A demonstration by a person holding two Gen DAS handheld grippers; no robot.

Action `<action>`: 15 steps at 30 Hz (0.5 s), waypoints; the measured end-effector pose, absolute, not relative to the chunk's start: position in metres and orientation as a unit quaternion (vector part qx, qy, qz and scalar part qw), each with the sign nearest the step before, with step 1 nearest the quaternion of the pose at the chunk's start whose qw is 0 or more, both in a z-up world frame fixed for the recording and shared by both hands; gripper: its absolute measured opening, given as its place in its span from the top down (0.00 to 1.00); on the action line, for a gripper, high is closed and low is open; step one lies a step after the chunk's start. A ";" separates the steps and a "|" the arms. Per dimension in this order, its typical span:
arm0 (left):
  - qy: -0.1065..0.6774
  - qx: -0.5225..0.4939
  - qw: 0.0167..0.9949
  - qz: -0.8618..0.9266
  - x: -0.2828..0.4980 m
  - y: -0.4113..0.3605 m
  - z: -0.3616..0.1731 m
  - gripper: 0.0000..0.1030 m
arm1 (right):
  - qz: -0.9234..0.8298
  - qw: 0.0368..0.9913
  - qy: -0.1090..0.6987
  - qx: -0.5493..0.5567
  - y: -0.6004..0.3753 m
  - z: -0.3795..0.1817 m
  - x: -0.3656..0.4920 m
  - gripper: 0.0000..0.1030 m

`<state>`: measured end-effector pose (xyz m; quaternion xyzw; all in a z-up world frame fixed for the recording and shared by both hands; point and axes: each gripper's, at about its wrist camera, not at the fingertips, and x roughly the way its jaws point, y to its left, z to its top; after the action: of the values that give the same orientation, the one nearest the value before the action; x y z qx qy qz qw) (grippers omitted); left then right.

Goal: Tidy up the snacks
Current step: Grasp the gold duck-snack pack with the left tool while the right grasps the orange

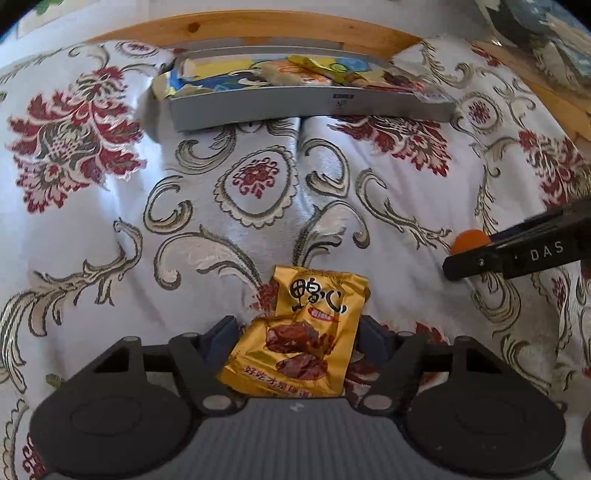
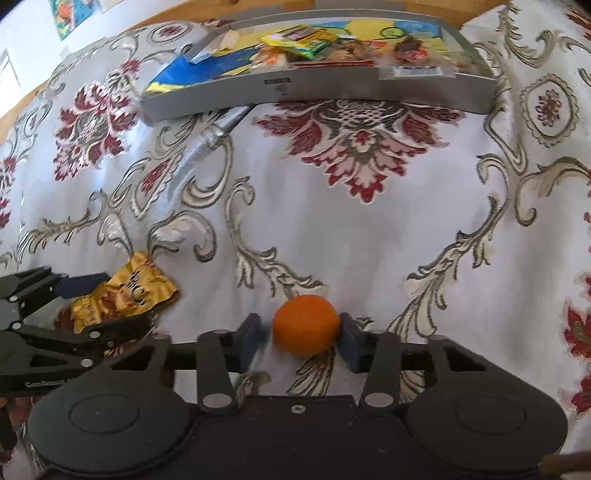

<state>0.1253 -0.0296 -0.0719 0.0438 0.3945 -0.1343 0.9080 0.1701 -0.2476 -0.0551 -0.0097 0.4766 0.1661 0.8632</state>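
Observation:
A gold snack packet (image 1: 295, 332) printed with brown meat lies on the flowered cloth between the fingers of my left gripper (image 1: 297, 334). The pads press its crumpled sides, so the gripper is shut on it. The right wrist view shows the same packet (image 2: 125, 295) in the left gripper (image 2: 110, 304) at the lower left. An orange (image 2: 306, 325) rests on the cloth inside my right gripper (image 2: 301, 334). The right pad touches it and the blurred left pad stands a slim gap off. A grey shallow box (image 1: 306, 107) holding several snack packs sits at the far edge.
A white cloth with red and grey flowers (image 1: 258, 206) covers the table. Bare wood (image 1: 258, 26) shows behind the box (image 2: 332, 92). Cluttered items (image 1: 546, 33) sit at the far right. Open cloth lies between the grippers and the box.

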 end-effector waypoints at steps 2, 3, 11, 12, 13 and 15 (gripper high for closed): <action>0.394 0.048 0.908 -0.135 0.125 -0.032 -0.072 0.30 | 0.169 0.865 0.472 -0.025 -0.242 -0.054 0.168 0.64; 0.394 0.048 0.908 -0.135 0.124 -0.032 -0.072 0.31 | 0.171 0.865 0.470 -0.033 -0.239 -0.054 0.166 0.64; 0.390 0.039 0.909 -0.140 0.123 -0.034 -0.070 0.35 | 0.197 0.863 0.461 -0.058 -0.225 -0.052 0.159 0.64; 0.390 0.039 0.909 -0.142 0.122 -0.034 -0.070 0.35 | 0.202 0.863 0.459 -0.061 -0.223 -0.052 0.157 0.64; 0.391 0.040 0.909 -0.143 0.122 -0.035 -0.070 0.36 | 0.204 0.863 0.458 -0.064 -0.220 -0.052 0.156 0.64; 0.392 0.043 0.908 -0.141 0.121 -0.037 -0.069 0.37 | 0.210 0.863 0.454 -0.072 -0.216 -0.052 0.153 0.64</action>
<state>0.1213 -0.0365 -0.0690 0.0433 0.3917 -0.1409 0.9082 0.1534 -0.2164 -0.0517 -0.0715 0.4545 0.2097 0.8628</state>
